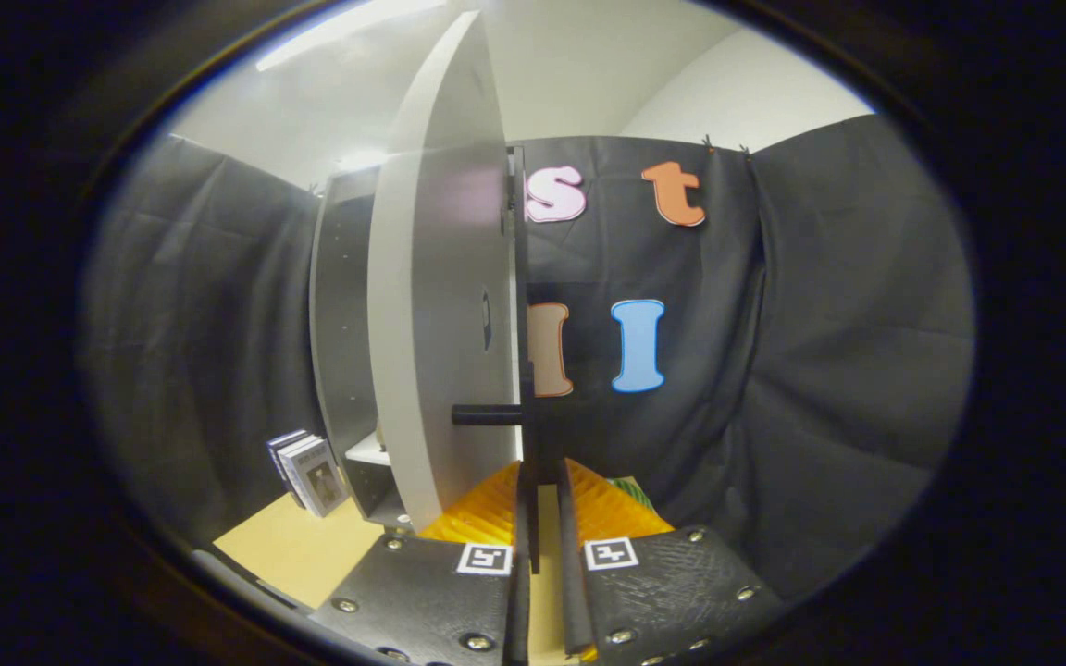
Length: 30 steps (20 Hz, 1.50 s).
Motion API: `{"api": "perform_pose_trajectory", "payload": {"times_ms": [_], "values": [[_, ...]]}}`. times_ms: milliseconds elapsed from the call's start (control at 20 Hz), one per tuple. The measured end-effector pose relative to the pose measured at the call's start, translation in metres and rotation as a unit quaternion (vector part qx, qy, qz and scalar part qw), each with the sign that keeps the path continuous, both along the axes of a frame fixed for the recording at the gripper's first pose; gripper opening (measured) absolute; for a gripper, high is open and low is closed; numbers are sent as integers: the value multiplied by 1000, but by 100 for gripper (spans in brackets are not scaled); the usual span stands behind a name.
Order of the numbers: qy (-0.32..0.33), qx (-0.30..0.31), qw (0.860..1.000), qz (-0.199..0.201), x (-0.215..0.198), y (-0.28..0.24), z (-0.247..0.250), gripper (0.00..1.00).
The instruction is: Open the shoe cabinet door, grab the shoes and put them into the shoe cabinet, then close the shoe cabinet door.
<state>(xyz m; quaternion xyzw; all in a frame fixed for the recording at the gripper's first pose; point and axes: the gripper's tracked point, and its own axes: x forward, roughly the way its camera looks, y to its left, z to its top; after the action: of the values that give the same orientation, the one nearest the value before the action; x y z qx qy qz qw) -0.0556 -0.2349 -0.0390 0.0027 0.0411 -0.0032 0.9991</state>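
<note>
Right now the hand-held gripper (540, 481) is nearly closed, its two fingers (579, 518) set close together on either side of the thin dark edge of the shoe cabinet door (445, 305). The door edge runs straight up from the narrow gap between the fingers, so the fingers appear to pinch it, though whether both actually press on it cannot be told. The door stands swung out toward the camera, seen almost edge-on, its pale face to the left of the fingers. A dark bar handle (487, 415) sticks out from that face just above the fingertips, untouched by them. Behind the door, farther left, the shoe cabinet (343, 314) shows its dark side and a bit of a light inner shelf low down. A few books (308, 472) stand upright on the tan table (297, 546) just beside the cabinet's base.
</note>
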Motion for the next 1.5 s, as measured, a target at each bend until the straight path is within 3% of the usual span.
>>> {"api": "perform_pose_trajectory", "payload": {"times_ms": [350,550,950,1250,1500], "values": [[10,-1,1000,19,1,-11,0,14],[14,-1,1000,19,0,-11,1,20],[14,-9,1000,-26,-49,-1,-3,20],[41,-40,998,-36,-63,69,-29,14],[65,4,998,-13,-40,148,-72,14]]}}
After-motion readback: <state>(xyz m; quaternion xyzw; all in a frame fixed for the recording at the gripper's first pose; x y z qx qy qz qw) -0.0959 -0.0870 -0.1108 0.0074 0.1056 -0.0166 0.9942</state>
